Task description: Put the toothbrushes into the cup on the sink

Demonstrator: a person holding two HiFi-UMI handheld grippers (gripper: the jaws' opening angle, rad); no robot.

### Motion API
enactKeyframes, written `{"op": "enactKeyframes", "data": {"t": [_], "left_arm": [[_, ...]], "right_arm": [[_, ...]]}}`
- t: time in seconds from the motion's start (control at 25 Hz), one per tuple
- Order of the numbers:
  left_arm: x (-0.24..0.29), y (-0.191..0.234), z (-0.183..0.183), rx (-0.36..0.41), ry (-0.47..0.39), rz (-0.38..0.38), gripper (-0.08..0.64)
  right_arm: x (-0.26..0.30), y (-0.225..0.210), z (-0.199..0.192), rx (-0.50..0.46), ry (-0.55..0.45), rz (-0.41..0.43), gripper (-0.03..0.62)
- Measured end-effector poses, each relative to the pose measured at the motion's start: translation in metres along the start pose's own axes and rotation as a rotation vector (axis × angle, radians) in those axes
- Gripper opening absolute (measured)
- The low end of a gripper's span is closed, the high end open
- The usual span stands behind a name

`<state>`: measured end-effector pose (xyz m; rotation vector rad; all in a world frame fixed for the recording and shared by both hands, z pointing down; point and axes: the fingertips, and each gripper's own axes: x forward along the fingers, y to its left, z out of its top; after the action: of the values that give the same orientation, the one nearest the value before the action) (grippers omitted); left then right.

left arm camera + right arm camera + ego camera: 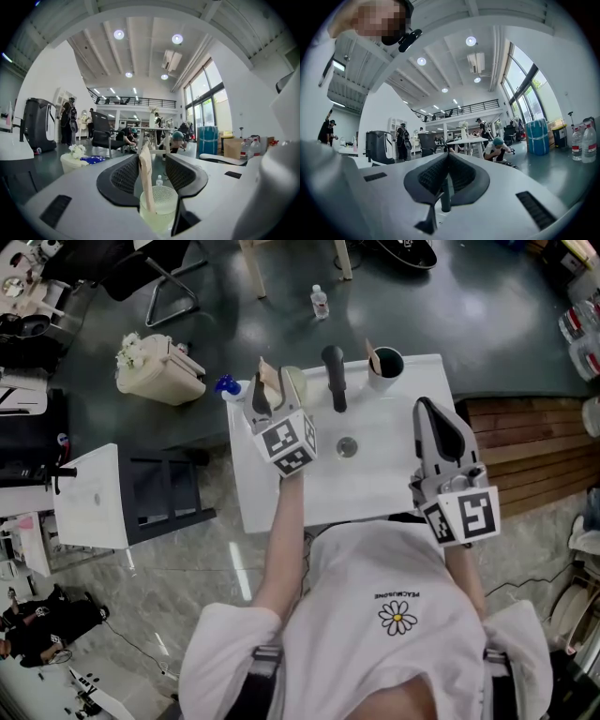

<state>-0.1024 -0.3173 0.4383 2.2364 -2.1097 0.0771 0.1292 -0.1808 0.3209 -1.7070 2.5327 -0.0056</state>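
My left gripper (152, 158) has its 2 jaws wide apart around the brush (146, 183). The brush stands upright in the clear cup (161, 206), left of the faucet (334, 376) at the back of the sink (375, 474). Neither pad presses on it, though it leans nearer the left one. My right gripper (448, 157) is closed on nothing, level over the sink's right side. A dark cup (387, 365) at the back right holds what looks like a 2nd brush.

I judge the drop done, so the job now is a clean exit. I should draw the left gripper straight back along its own line, level and without rolling, with the jaws wide until they clear the rim. The risk is the left pad dragging the paper wrap and tipping the light cup. I see no loose brush on the sink.
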Motion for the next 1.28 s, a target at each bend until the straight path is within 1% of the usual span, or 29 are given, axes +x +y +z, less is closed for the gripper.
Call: {"op": "enactKeyframes", "data": {"t": [0.24,0.4,0.56,0.72,0.8,0.88,0.92,1.04,1.16,1.24,1.28], "left_arm": [[-0.015,0.009,0.027,0.029,-0.052,0.042,0.173],[-0.028,0.007,0.051,0.064,-0.103,0.037,0.173],[-0.046,0.001,0.093,0.119,-0.188,0.034,0.173],[-0.073,-0.012,0.144,0.162,-0.293,0.018,0.173],[-0.09,-0.019,0.167,0.168,-0.345,0.008,0.173],[-0.107,-0.028,0.183,0.143,-0.383,-0.002,0.172],[-0.115,-0.033,0.189,0.129,-0.396,-0.008,0.166],[-0.134,-0.048,0.198,0.15,-0.427,-0.039,0.132],[-0.146,-0.056,0.196,0.107,-0.418,-0.049,0.085],[-0.151,-0.058,0.191,0.107,-0.416,-0.052,0.03],[-0.152,-0.059,0.188,0.098,-0.413,-0.053,0.02]], "right_arm": [[0.0,0.007,0.004,0.004,-0.017,0.037,0.012],[0.001,0.012,0.008,0.005,-0.035,0.057,0.012],[0.003,0.015,0.015,-0.006,-0.062,0.073,0.012],[0.005,0.015,0.022,-0.056,-0.087,0.059,0.012],[0.006,0.017,0.025,-0.084,-0.102,0.058,0.011],[0.007,0.019,0.028,-0.105,-0.115,0.063,0.012],[0.007,0.019,0.029,-0.113,-0.121,0.064,0.012],[0.007,0.017,0.034,-0.132,-0.137,0.061,0.012],[0.008,0.015,0.038,-0.142,-0.151,0.055,0.012],[0.008,0.013,0.04,-0.146,-0.159,0.048,0.011],[0.008,0.012,0.041,-0.145,-0.16,0.046,0.012]]}}
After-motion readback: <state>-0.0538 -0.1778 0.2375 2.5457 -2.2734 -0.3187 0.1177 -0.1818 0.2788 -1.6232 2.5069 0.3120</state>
